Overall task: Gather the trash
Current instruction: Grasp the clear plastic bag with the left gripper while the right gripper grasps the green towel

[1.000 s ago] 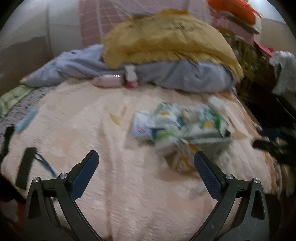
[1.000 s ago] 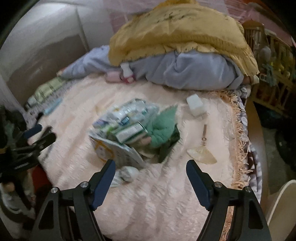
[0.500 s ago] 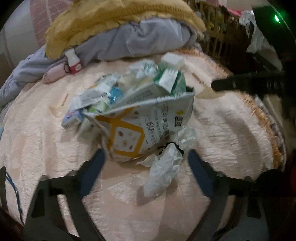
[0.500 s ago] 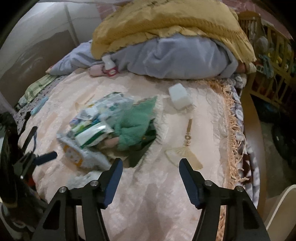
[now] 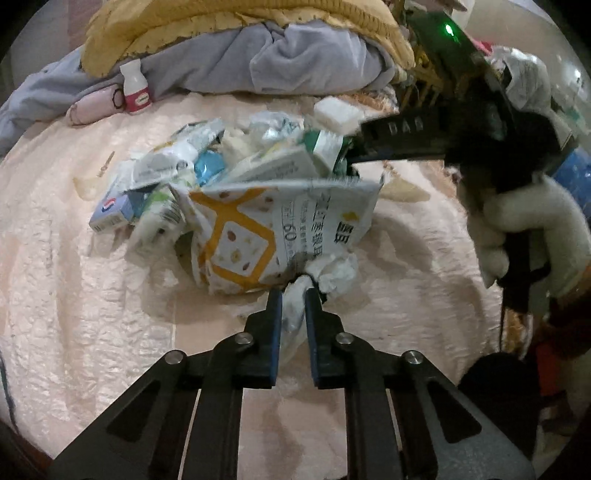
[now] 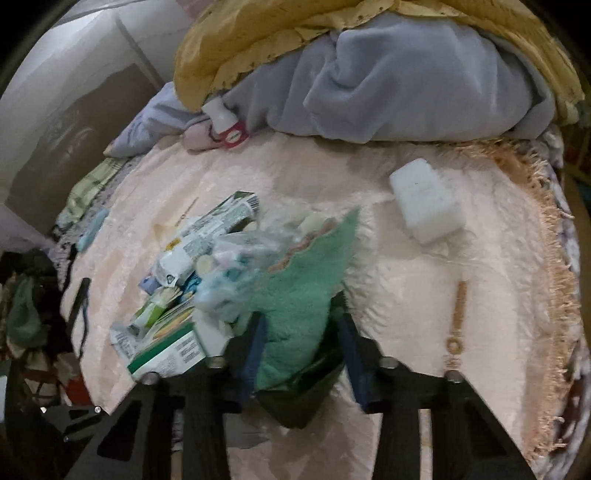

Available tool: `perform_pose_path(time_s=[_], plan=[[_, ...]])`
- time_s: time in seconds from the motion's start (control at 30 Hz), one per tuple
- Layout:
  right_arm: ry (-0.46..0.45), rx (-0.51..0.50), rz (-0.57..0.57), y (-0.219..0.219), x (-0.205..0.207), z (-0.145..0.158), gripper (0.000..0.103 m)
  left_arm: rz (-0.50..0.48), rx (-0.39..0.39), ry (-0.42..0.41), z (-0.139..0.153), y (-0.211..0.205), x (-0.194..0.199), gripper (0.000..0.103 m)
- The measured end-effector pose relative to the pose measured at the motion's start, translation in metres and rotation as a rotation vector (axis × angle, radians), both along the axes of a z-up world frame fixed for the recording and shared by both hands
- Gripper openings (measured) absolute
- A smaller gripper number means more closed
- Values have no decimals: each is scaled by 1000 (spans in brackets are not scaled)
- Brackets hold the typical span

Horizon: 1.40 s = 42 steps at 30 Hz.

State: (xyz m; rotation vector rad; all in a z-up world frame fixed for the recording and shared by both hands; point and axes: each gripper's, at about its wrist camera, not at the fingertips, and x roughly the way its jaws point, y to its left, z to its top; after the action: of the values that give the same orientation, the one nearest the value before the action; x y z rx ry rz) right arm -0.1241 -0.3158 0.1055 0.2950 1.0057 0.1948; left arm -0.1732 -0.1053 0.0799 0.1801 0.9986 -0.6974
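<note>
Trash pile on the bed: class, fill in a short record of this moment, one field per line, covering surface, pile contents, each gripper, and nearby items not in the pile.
surface: pale pink bedspread
pile contents: printed paper bag, small cartons, wrappers, green cloth
left gripper: shut on white plastic bag, jaws just closed
right gripper: around the green cloth, jaws just been closing, contact unclear from blur
nearby items: small white bottle, white block
bedding behind: yellow blanket over grey blanket
</note>
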Motion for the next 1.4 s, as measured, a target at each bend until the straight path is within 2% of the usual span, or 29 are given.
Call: perform_pose_path(time_s=[0.1,0.27,0.33,0.37,0.43,0.5,0.53,0.57,0.63,0.7,0.73,0.77,0.8,0.9,1.1,1.23,1.3,1.4], plan=[[-46,-32,-11,-2,-13,16,15,11,0,-38,16,6,-2,10],[-58,-49,-45,-8,-19,23,17,23,13,-47,19,11,-5,10],[-43,-35,-38,-7,-17,20,38,25,17,-25,13,11,-3,11],[-40,-29,-34,-4,-15,18,41,17,20,-9,8,10,-2,12],[-27,-32,-25,1,-8,13,42,2,28,12,-1,7,-2,18],[-1,-20,-16,4,2,4,43,4,49,8,-10,3,0,36],[14,4,-12,4,5,-1,43,4,64,1,-15,-1,0,41],[28,34,-7,4,8,-6,44,2,72,-4,-19,-4,1,44],[31,59,1,4,10,-11,44,-10,75,6,-25,-9,4,44],[20,51,5,6,8,-8,41,-11,50,28,-27,-10,7,40],[13,51,9,6,6,-6,35,-10,34,43,-27,-8,8,33],[-1,41,11,7,3,-2,34,-13,19,58,-26,-5,9,12],[-21,24,12,7,-1,4,31,-19,4,76,-24,-3,10,10],[-81,41,0,0,-15,26,28,-16,-38,75,-11,2,6,7],[-187,76,-28,-17,-51,68,28,-50,-134,44,34,4,-10,7],[-240,85,-58,-31,-76,88,28,-72,-172,41,50,-4,-16,7],[-249,68,-69,-37,-87,94,28,-76,-167,24,54,-11,-18,7],[-213,34,-85,-40,-93,88,28,-60,-164,27,55,-14,-21,7]])
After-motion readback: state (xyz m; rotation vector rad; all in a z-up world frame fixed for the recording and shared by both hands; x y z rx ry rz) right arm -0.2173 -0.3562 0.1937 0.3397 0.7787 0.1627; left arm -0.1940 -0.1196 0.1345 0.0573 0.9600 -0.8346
